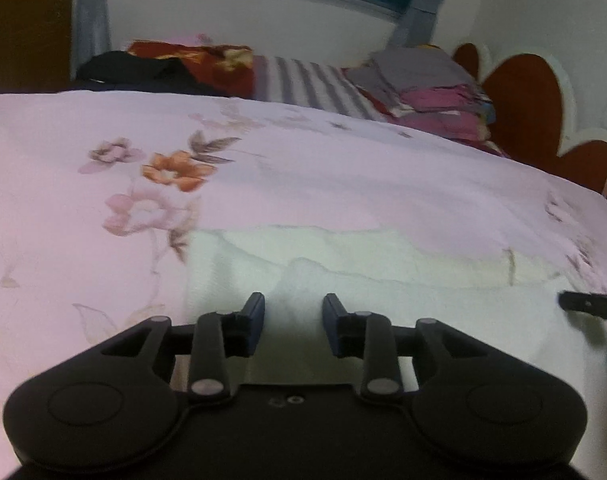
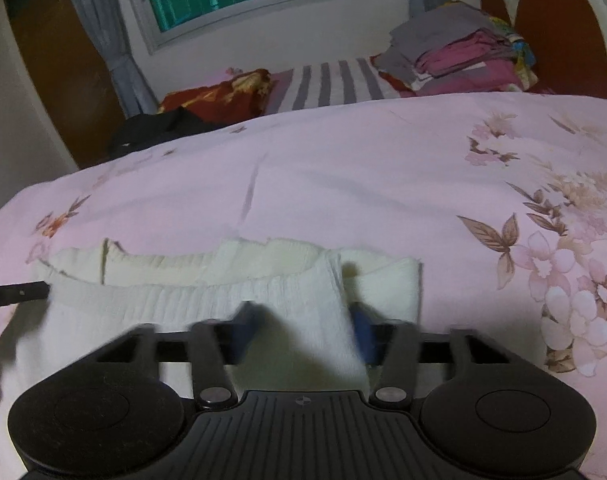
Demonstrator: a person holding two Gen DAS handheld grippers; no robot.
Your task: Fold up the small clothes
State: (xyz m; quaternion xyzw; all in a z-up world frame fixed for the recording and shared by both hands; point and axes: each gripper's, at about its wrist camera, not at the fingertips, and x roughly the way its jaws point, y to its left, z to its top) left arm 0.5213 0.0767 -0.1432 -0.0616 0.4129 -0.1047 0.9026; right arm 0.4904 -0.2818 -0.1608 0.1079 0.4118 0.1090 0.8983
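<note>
- The small white garment (image 2: 231, 300) is lying spread on the pink floral bedspread (image 2: 343, 184), filling the lower middle of both wrist views, its ribbed waistband running across the frame in the right wrist view.
- The left gripper (image 1: 293, 312) is hovering over the cloth at the bottom centre of its view, jaws standing apart with nothing between them.
- The right gripper (image 2: 303, 324) is sitting low over the cloth as well, jaws spread wide; a raised fold of the white fabric is standing between them, but I cannot tell whether either pad is touching it.
- I judge the fold is only being set up: the cloth looks mostly flat, with one flap bunched at the right.
- The next move probably calls for closing on an edge of the fabric, likely the waistband corners, and carrying it over.
- The far hem (image 1: 343, 240) is lying ragged and slightly lifted, in the middle of the left wrist frame.
- Open bedspread is stretching beyond the garment toward the upper frame; the stacked folded clothes (image 2: 463, 56) at upper right and the dark bundle (image 2: 159, 128) at upper left are sitting well apart.
</note>
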